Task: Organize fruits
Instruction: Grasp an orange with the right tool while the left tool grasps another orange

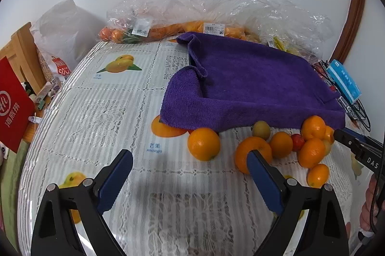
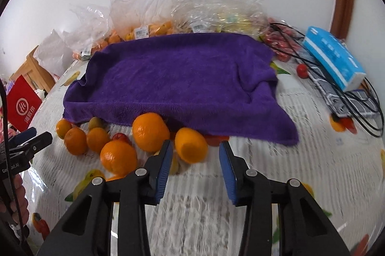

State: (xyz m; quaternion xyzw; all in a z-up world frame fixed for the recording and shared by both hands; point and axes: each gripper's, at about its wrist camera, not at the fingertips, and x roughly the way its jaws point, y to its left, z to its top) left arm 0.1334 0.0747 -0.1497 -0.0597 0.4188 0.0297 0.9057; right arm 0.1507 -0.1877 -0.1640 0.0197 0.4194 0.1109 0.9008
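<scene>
Several oranges lie loose on the table in front of a purple towel draped over a tray. Among them are a small green fruit and a small red fruit. My left gripper is open and empty, just short of the fruit; an orange sits right behind its right finger. My right gripper is open and empty, with an orange just beyond its fingertips, near the left one. The towel lies behind the pile. The right gripper's tip shows at the left wrist view's right edge.
Clear plastic bags holding oranges and other fruit stand behind the towel against the wall. A blue tissue pack and black cables lie at the right. A red bag and a wooden chair are left of the table.
</scene>
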